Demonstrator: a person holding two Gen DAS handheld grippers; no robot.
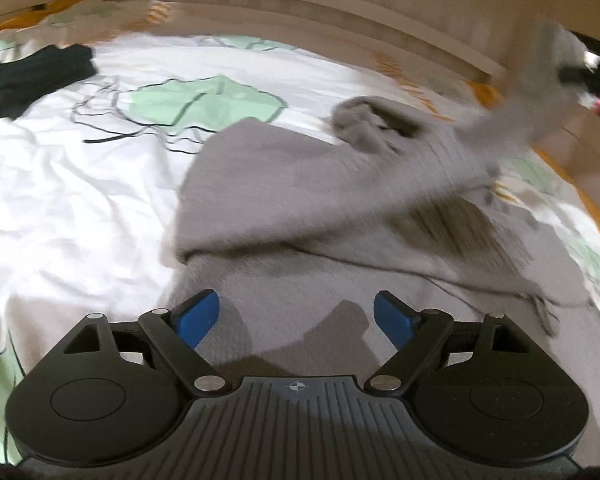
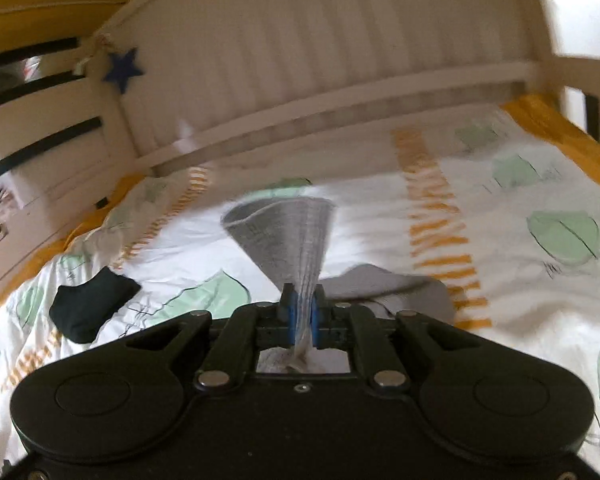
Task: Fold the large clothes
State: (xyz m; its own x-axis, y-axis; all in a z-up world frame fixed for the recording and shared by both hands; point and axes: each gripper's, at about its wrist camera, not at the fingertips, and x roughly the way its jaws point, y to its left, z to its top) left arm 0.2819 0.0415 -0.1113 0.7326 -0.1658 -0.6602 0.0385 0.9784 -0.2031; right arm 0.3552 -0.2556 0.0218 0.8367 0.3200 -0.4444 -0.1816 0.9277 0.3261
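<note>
Right now the right gripper (image 2: pixel 302 316) has its jaws clenched on a sleeve cuff (image 2: pixel 284 224) of the grey knit sweater (image 1: pixel 300 184), which lies spread on the bed (image 1: pixel 60 200). The left gripper (image 1: pixel 296 316) hovers released over the hem, gripping nothing. Carrying the sleeve smoothly across the body, without dragging the rest askew, looks wisest; the left could pin the fabric. A dark garment (image 1: pixel 28 76) lies well apart, and the headboard (image 2: pixel 340 80) stands beyond; neither blocks the fold.
</note>
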